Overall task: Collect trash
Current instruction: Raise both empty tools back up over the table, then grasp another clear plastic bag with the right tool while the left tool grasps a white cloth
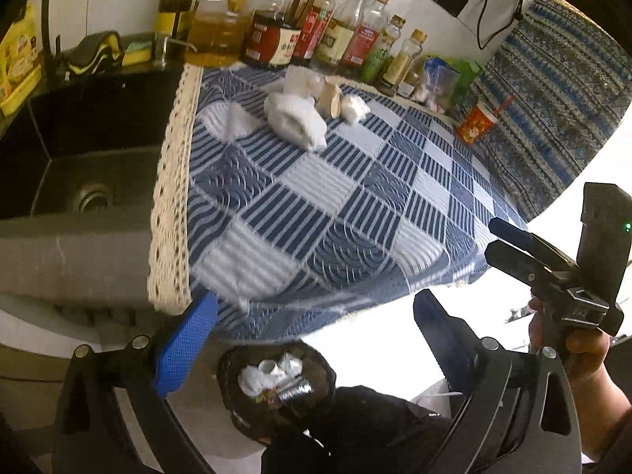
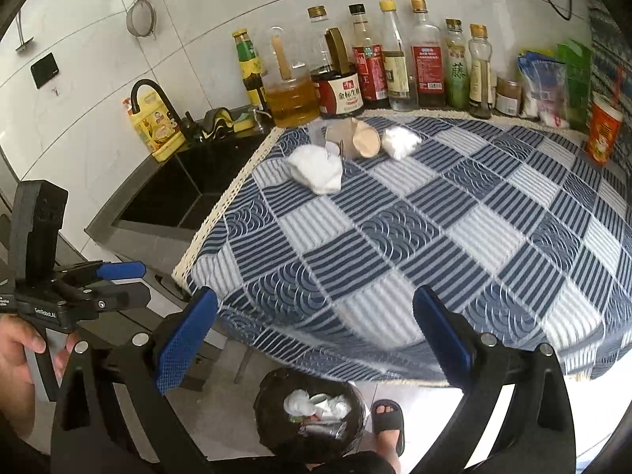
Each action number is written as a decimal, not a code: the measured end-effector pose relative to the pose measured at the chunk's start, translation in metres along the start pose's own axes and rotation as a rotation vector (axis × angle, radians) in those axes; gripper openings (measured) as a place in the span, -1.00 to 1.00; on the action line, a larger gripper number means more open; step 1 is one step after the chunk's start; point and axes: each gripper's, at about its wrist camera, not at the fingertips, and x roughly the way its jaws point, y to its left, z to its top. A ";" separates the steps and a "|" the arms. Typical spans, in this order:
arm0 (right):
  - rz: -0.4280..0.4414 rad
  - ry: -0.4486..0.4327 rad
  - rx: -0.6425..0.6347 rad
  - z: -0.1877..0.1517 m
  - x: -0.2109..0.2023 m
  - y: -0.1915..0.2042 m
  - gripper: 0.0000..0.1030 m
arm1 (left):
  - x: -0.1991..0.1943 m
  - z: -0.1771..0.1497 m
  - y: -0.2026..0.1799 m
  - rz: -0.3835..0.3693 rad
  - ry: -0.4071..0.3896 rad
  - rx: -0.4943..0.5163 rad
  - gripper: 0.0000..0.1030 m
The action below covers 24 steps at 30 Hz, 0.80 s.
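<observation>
With both claws, left (image 1: 312,331) and right (image 2: 316,330), released and empty above the bin (image 2: 272,395), we should reach ahead to the tissue (image 2: 318,170), clenching centrally.

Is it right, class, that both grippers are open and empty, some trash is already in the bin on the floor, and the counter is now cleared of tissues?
Not quite. The counter is not cleared: crumpled tissues lie near the bottles, as the right wrist view shows. The rest stands.
</observation>
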 end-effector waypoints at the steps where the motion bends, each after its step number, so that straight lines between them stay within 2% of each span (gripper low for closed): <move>1: 0.010 -0.002 0.006 0.007 0.003 -0.007 0.90 | 0.002 0.005 -0.002 0.005 -0.006 -0.001 0.87; 7: 0.040 0.005 -0.005 0.041 0.020 -0.042 0.90 | 0.017 0.036 -0.013 0.037 -0.025 -0.030 0.87; 11: 0.064 0.012 -0.016 0.064 0.033 -0.065 0.90 | 0.033 0.054 -0.018 0.035 -0.010 -0.046 0.87; 13: 0.078 0.021 -0.019 0.075 0.040 -0.078 0.90 | 0.042 0.063 -0.020 0.068 0.005 -0.058 0.87; 16: 0.098 0.033 -0.024 0.091 0.052 -0.096 0.90 | 0.053 0.075 -0.024 0.078 0.019 -0.077 0.87; 24: 0.133 0.059 -0.046 0.123 0.088 -0.136 0.90 | 0.081 0.106 -0.029 0.171 0.016 -0.128 0.87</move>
